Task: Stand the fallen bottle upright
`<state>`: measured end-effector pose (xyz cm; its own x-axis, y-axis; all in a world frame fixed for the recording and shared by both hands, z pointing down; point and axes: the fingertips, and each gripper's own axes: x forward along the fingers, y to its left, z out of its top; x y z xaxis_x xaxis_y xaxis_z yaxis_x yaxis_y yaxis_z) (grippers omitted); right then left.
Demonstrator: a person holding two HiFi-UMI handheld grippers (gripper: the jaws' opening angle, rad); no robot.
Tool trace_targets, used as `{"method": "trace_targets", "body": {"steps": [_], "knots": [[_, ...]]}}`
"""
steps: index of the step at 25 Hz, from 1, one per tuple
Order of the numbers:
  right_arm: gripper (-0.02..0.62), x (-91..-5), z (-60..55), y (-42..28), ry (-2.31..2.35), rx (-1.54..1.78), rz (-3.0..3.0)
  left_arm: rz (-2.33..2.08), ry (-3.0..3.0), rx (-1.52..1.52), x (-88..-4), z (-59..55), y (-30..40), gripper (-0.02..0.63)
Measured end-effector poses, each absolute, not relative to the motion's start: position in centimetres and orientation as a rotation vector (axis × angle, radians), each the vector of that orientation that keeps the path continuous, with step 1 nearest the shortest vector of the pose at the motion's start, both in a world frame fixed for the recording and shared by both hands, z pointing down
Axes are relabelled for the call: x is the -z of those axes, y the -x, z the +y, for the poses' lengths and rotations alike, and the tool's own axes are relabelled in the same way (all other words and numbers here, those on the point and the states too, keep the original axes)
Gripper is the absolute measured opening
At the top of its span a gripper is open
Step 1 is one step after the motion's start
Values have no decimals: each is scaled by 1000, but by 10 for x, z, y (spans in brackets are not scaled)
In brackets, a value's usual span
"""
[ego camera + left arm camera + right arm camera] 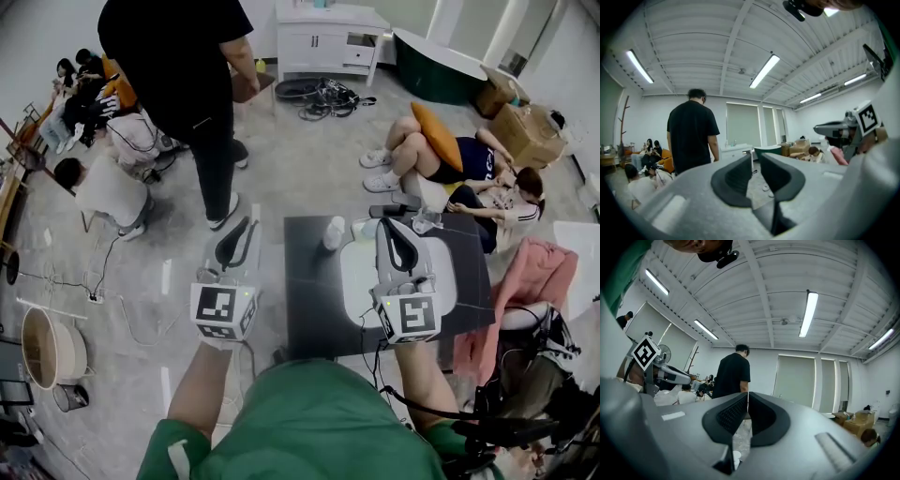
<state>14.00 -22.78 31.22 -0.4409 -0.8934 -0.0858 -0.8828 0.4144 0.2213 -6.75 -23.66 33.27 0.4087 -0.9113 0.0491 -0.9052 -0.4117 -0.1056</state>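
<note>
A pale plastic bottle (333, 232) is on the far part of the black table (309, 309), and from above it looks upright. Both grippers are held up level above the table, clear of the bottle. My left gripper (246, 225) is over the floor just left of the table; its jaws stand a little apart with nothing between them (756, 161). My right gripper (392, 230) hangs over a white mat (354, 277) to the bottle's right, and its jaws are shut and empty (748, 399). A white object, probably the bottle (736, 456), shows low beneath the right jaws.
A person in black (187, 75) stands beyond the table to the left. People sit on the floor at the right (450, 159) and far left (103, 187). A crumpled clear wrapper (427, 223) lies at the table's far right. A pink cloth (539, 272) is at the right; a bucket (52, 347) and cables lie at the left.
</note>
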Motion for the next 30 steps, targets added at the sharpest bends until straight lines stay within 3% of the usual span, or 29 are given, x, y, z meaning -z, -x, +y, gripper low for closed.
{"method": "trace_targets", "body": {"steps": [30], "knots": [[6,-318,-238,-137,-1631,331,-2616,1697,2633,173,-355,-250,76,48]]}}
